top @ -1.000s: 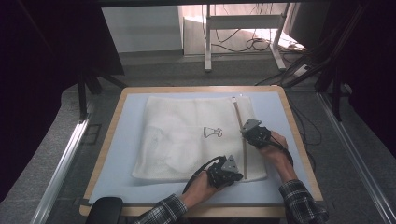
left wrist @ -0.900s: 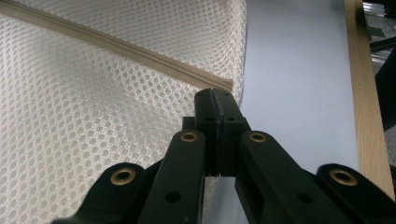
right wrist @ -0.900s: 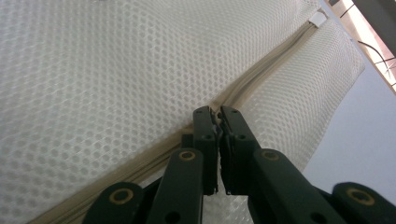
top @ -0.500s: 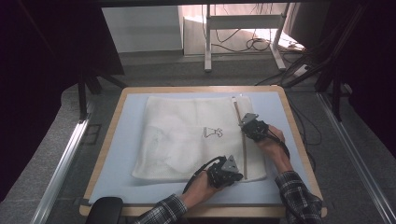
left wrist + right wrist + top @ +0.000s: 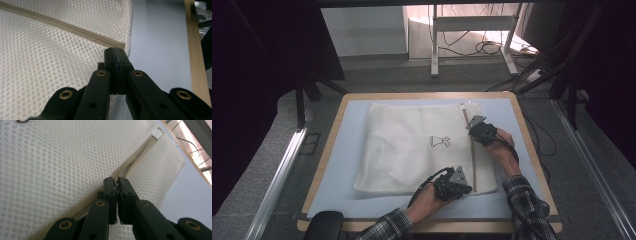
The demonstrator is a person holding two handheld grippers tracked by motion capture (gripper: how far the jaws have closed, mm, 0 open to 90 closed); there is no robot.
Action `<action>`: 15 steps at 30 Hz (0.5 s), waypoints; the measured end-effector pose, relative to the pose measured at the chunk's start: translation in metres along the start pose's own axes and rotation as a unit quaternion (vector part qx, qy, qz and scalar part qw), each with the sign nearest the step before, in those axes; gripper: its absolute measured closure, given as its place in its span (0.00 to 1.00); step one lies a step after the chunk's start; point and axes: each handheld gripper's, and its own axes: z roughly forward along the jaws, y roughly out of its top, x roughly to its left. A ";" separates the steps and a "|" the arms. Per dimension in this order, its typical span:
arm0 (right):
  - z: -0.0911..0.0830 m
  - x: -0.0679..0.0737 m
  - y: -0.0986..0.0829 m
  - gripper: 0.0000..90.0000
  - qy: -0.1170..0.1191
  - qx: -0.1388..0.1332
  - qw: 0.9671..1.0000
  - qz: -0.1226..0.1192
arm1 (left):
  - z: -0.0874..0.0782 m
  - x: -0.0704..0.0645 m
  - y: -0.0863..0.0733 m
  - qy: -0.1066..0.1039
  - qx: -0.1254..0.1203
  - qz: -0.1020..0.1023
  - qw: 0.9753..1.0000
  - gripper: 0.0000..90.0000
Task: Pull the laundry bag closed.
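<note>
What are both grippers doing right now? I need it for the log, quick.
Left gripper: shut on the mesh bag at its zipper's near end.
Right gripper: shut on the zipper pull.

Both sleeves are dark plaid. Each black tool (image 5: 464, 186) (image 5: 476, 129) has brass-ringed screws, a grey three-cornered top plate and a trailing black cable.

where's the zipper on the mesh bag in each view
High view: the zipper runs along the right side of the mesh bag, from the right gripper down to the left gripper.
Left gripper view: it crosses from upper left and ends at the shut jaw tips.
Right gripper view: it runs from the jaw tips toward the upper right.
Shared landmark: the light blue mat.
</note>
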 end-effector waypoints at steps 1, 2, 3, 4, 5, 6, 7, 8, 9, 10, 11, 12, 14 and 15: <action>0.001 -0.001 0.001 0.95 0.000 0.000 1.000 -0.001 | 0.000 0.000 0.000 0.000 0.000 0.000 1.000 1.00; 0.003 -0.002 0.001 0.95 -0.001 0.000 1.000 0.001 | 0.000 0.000 0.000 0.000 0.000 0.000 1.000 1.00; 0.005 -0.004 0.003 0.95 -0.002 0.000 1.000 0.002 | 0.000 0.000 0.000 0.000 0.000 0.000 1.000 1.00; 0.006 -0.006 0.004 0.95 -0.001 0.001 1.000 0.002 | 0.000 0.000 0.000 0.000 0.000 0.000 1.000 1.00; 0.006 -0.006 0.004 0.95 -0.001 0.001 1.000 0.002 | 0.000 0.000 0.000 0.001 0.000 0.000 1.000 1.00; 0.008 -0.007 0.004 0.95 -0.002 0.000 1.000 0.003 | 0.000 0.000 0.000 0.001 0.000 0.000 1.000 1.00; 0.009 -0.008 0.005 0.95 -0.003 0.002 1.000 0.003 | 0.000 0.000 0.000 0.001 0.000 0.000 1.000 1.00; 0.010 -0.008 0.006 0.95 -0.005 0.002 1.000 0.005 | 0.000 0.000 0.000 0.001 0.001 0.000 1.000 1.00; 0.012 -0.009 0.007 0.95 -0.005 0.002 1.000 0.005 | 0.000 0.000 0.000 0.001 0.001 0.001 1.000 1.00; 0.015 -0.011 0.008 0.95 -0.009 0.002 1.000 0.006 | 0.000 0.000 0.000 0.001 0.001 0.001 1.000 1.00; 0.015 -0.011 0.008 0.95 -0.009 0.002 1.000 0.006 | 0.000 0.000 0.000 0.001 0.001 0.001 1.000 1.00; 0.016 -0.012 0.009 0.95 -0.010 0.002 1.000 0.008 | 0.000 -0.001 0.000 0.002 0.001 0.001 1.000 1.00; 0.020 -0.014 0.011 0.95 -0.014 0.002 1.000 0.006 | 0.000 0.000 0.000 0.002 0.001 0.001 1.000 1.00; 0.020 -0.014 0.011 0.95 -0.014 0.002 1.000 0.006 | 0.000 0.000 0.000 0.002 0.001 0.001 1.000 1.00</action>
